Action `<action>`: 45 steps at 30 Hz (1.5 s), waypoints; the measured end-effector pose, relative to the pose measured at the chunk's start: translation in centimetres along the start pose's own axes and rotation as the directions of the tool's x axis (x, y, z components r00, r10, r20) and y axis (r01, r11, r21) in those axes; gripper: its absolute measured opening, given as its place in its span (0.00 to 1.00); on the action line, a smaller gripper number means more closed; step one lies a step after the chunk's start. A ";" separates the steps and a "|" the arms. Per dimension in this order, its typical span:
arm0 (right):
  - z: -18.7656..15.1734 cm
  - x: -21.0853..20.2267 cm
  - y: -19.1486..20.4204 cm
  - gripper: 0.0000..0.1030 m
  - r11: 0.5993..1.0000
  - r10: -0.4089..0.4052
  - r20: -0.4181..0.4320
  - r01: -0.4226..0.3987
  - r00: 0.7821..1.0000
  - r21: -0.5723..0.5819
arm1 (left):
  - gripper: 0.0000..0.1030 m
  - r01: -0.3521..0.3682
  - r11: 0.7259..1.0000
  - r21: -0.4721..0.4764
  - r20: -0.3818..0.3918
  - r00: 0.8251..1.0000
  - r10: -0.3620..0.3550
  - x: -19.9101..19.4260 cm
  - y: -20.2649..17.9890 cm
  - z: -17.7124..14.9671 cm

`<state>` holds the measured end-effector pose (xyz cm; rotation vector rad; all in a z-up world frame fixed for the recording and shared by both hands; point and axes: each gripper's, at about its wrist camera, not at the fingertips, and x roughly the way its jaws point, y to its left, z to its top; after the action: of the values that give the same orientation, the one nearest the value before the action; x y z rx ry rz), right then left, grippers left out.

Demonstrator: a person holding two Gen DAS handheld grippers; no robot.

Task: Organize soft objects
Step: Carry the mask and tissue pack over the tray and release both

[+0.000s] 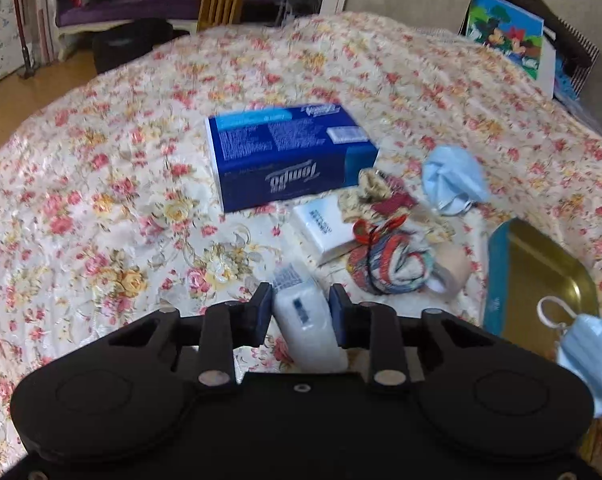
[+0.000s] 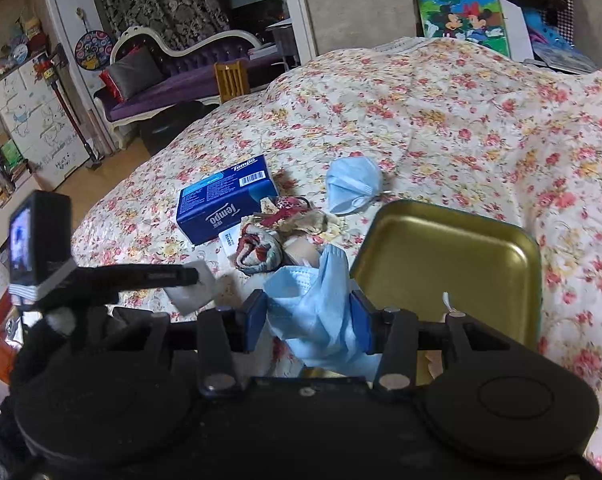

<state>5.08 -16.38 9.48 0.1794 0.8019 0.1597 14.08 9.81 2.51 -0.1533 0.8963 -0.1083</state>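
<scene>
Nearest the lens in the left wrist view, the left gripper (image 1: 300,307) has its blue pads pinching a small white tissue pack (image 1: 307,314) from both sides, lifted above the floral bedspread (image 1: 101,184). Beyond that pack lies the blue Tempo tissue box (image 1: 289,156), the landmark for everything else. Just right of the box's near corner sits a second white tissue pack (image 1: 327,228), and touching that, a rolled patterned cloth (image 1: 389,260). A light blue face mask (image 1: 453,184) lies further right of the box, apart from it. The gold tray (image 1: 541,276) rests well right of the box, near the frame edge.

Closest in the right wrist view, the right gripper (image 2: 309,318) pinches a crumpled blue mask (image 2: 321,312) between its pads, the mask hanging at the gold tray's (image 2: 453,260) near-left rim. The Tempo box (image 2: 225,200) lies left of the tray, with the patterned cloth (image 2: 259,252) between them. Another blue mask (image 2: 353,184) lies right of the box, just beyond the tray's far edge. The left gripper (image 2: 153,276) shows side-on below the box, holding its white pack (image 2: 197,288), gripped by a black-gloved hand (image 2: 61,340).
</scene>
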 end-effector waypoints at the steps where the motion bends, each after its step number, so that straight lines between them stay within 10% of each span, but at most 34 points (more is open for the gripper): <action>1: -0.2 -0.2 -0.2 0.43 1.000 -0.003 0.002 0.003 1.000 0.001 | 0.27 0.004 1.000 -0.004 0.008 1.000 -0.004 -0.3 0.0 0.1; 25: -0.8 -0.7 -3.0 0.43 0.998 -0.047 0.008 0.046 0.999 0.040 | 0.26 0.088 0.996 0.022 0.094 0.991 -0.090 -4.2 -1.5 -1.2; 45: 1.8 -3.1 -9.2 0.43 0.986 -0.137 0.064 0.130 0.988 0.106 | 0.26 0.186 0.949 0.256 0.001 0.981 -0.193 -7.2 -16.7 -3.9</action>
<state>4.90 -26.12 10.85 0.2250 0.7490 -0.0140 6.06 -5.84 8.57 -0.0001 0.8324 -0.3986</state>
